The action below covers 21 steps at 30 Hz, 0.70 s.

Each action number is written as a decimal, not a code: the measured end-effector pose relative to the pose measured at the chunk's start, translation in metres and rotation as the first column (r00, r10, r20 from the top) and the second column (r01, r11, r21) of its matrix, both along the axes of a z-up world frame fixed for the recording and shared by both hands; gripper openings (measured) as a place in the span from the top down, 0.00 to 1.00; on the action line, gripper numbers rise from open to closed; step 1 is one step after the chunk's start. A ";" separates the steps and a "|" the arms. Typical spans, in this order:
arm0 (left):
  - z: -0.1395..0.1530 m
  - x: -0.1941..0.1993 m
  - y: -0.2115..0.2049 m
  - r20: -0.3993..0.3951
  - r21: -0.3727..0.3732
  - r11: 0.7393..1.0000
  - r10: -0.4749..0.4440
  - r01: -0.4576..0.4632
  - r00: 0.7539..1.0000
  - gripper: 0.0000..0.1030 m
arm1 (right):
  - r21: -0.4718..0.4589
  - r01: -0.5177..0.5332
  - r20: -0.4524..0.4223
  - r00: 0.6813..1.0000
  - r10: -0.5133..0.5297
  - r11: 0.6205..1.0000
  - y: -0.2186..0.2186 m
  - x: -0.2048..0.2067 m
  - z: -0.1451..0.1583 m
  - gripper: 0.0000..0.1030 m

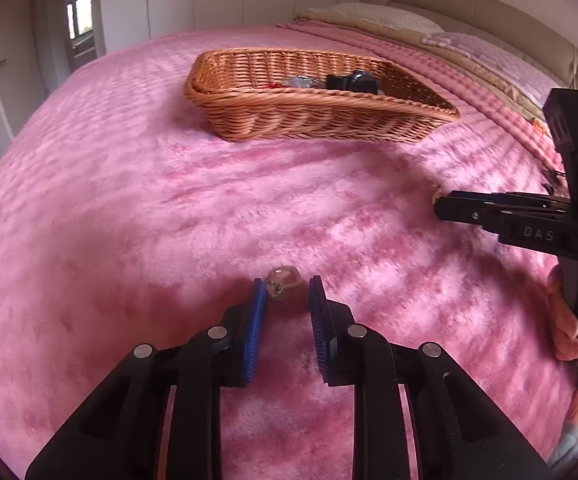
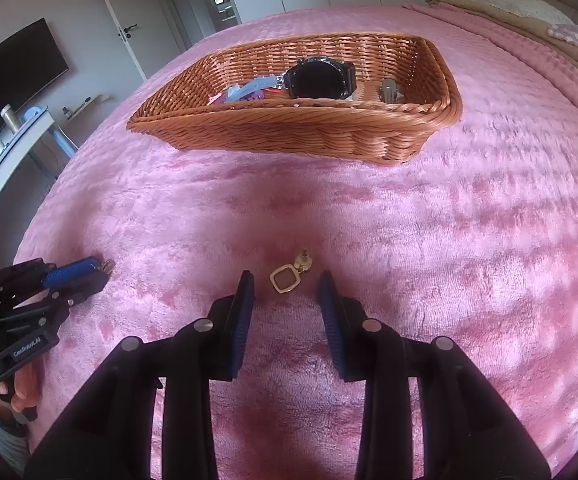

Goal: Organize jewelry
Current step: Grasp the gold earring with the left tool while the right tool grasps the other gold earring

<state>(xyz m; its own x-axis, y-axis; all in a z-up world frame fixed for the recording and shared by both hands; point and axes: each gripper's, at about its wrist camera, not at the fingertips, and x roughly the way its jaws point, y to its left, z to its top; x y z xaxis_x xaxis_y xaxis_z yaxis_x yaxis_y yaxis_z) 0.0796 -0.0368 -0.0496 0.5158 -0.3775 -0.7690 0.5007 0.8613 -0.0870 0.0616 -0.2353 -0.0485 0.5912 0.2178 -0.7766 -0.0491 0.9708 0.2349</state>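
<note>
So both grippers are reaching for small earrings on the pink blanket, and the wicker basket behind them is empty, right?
Not quite: the wicker basket is not empty. The right wrist view shows a black watch and other small pieces in it. The rest holds: each gripper has an earring on the pink blanket before it.

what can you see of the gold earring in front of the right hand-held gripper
The gold earring is a small drop piece: a rounded square frame of shiny gold-coloured metal around a brownish centre, joined at its upper corner to a small round stud with a short post sticking up. It lies flat on the pink plush blanket, on the near side of the wicker basket and apart from it. It sits just ahead of the right hand-held gripper, in line with the gap between the blue pads, which do not touch it.
</note>
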 end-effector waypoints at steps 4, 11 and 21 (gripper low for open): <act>-0.001 -0.015 -0.006 -0.003 0.006 1.000 -0.010 0.010 1.000 0.82 | 0.005 0.003 0.004 1.000 -0.003 1.000 -0.002 -0.004 0.001 0.70; 0.000 -0.008 0.000 0.017 0.008 0.997 0.081 -0.082 0.997 0.81 | -0.008 0.011 0.018 1.000 -0.011 1.000 -0.002 -0.010 0.003 0.70; -0.005 0.002 -0.006 0.024 -0.007 0.997 0.082 -0.082 0.996 0.80 | -0.031 0.023 -0.002 1.000 -0.023 0.999 0.001 0.007 -0.002 0.70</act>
<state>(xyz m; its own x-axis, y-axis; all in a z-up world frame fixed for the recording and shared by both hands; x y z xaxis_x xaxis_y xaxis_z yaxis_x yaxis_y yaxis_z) 0.0818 -0.0424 -0.0549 0.5639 -0.3378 -0.7536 0.4306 0.8989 -0.0807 0.0682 -0.2340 -0.0500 0.5938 0.1800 -0.7842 -0.0266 0.9785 0.2044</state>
